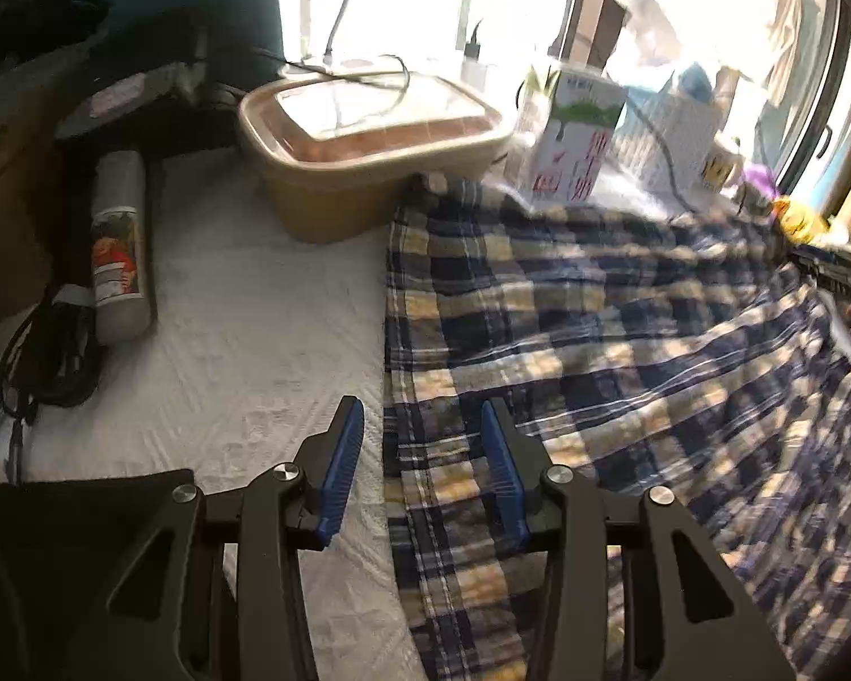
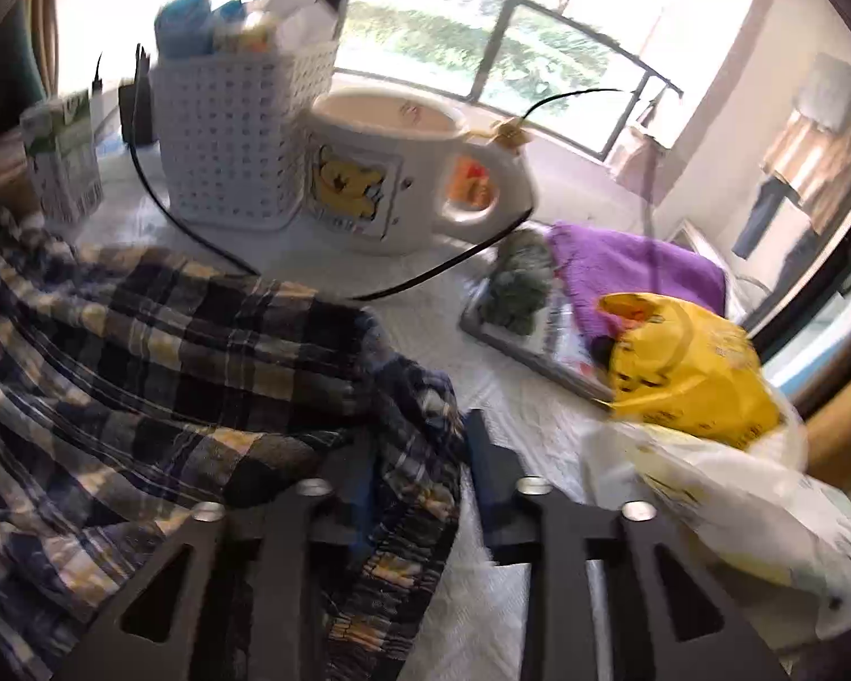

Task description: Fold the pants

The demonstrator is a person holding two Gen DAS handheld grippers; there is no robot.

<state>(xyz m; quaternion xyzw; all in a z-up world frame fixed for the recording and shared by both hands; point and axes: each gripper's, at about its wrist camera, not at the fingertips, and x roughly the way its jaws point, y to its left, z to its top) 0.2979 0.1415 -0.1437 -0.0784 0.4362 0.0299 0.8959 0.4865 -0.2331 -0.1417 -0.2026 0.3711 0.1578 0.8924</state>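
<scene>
The blue, yellow and white plaid pants [image 1: 595,340] lie spread over the white table covering [image 1: 244,312]. My left gripper [image 1: 421,414] hovers open over their left hem edge: the left blue pad is above the white covering, the right one above the fabric. In the right wrist view the bunched elastic waistband of the pants [image 2: 170,340] drapes between the fingers of my right gripper [image 2: 420,442] and hides the left finger. White covering shows between the fabric and the right finger, so the jaws stand open around the cloth.
A brown lidded container [image 1: 369,170], a milk carton [image 1: 573,136] and a spray can [image 1: 116,244] border the pants. A white basket [image 2: 238,142], a bear mug [image 2: 380,170], a black cable [image 2: 198,238], a purple cloth [image 2: 624,267] and a yellow bag [image 2: 686,369] crowd the right.
</scene>
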